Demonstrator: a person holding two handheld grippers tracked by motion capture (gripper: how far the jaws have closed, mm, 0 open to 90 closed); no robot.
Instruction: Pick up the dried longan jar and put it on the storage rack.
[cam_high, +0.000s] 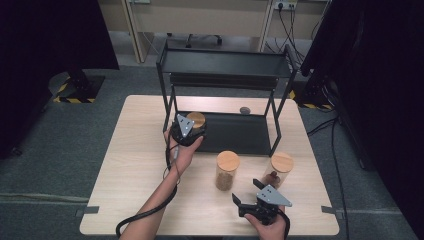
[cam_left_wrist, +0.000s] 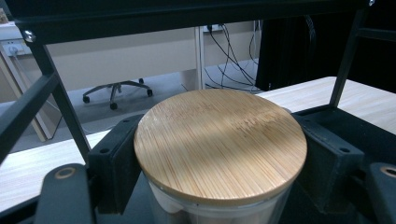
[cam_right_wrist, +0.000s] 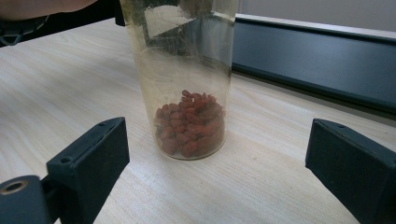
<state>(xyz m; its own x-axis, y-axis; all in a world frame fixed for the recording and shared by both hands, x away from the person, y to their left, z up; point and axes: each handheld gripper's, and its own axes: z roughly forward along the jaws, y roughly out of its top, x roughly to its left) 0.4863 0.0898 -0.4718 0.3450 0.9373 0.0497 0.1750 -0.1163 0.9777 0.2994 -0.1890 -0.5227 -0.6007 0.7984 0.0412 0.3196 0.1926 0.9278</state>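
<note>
Pale wood table (cam_high: 140, 165) carries a black two-tier rack (cam_high: 225, 65) at its far side. Left tongs (cam_left_wrist: 219, 158) are clamped on a bamboo-lidded jar (cam_left_wrist: 219, 140) at the rack's lower shelf, left end. Right tongs (cam_right_wrist: 217, 163) gape wide and empty at the near edge, facing a jar of red berries (cam_right_wrist: 189, 123) just beyond.

Pale striped bamboo lid (cam_left_wrist: 220, 142), black rack (cam_high: 225, 62)
</note>
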